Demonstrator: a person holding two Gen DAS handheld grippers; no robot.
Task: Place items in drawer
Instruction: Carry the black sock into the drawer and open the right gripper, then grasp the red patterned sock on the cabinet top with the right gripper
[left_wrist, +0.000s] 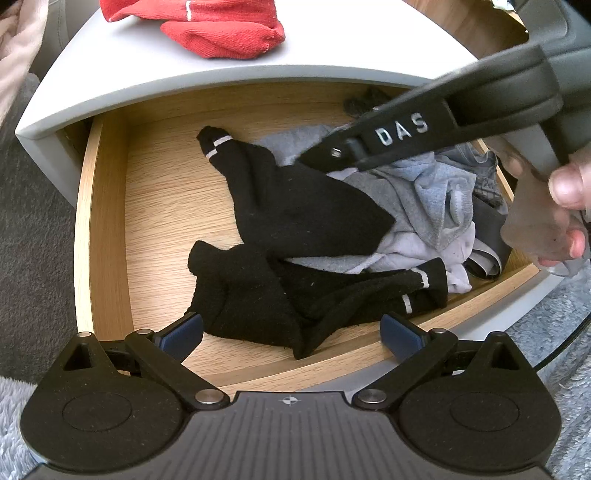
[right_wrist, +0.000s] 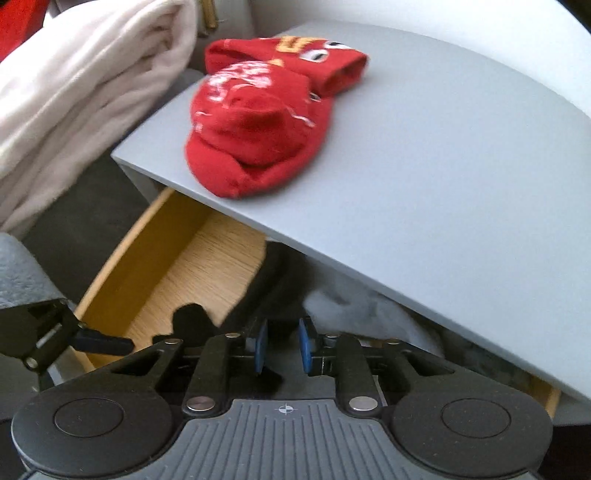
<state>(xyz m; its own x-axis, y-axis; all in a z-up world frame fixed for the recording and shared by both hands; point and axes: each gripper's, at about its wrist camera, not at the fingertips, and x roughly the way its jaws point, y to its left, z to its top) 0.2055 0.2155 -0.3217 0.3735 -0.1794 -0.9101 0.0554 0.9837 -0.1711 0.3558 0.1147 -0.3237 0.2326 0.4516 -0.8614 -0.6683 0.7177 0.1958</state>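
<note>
The wooden drawer (left_wrist: 107, 221) stands pulled out under a grey nightstand top (left_wrist: 147, 66). Two black socks with white stripes lie in it, one (left_wrist: 295, 206) partly over the other (left_wrist: 258, 306). A pair of red socks (left_wrist: 221, 33) (right_wrist: 258, 129) rests on the top. My left gripper (left_wrist: 291, 334) hangs open over the near black sock, holding nothing. My right gripper (left_wrist: 321, 157) (right_wrist: 284, 345) points down at the far black sock, its blue pads a narrow gap apart and not pressing on anything.
A heap of grey and blue clothes (left_wrist: 424, 192) fills the drawer's right side. A person's hand (left_wrist: 565, 192) holds the right gripper. A cream blanket (right_wrist: 74, 92) lies left of the nightstand. Dark carpet (left_wrist: 33, 221) and a fluffy rug (left_wrist: 554, 332) surround it.
</note>
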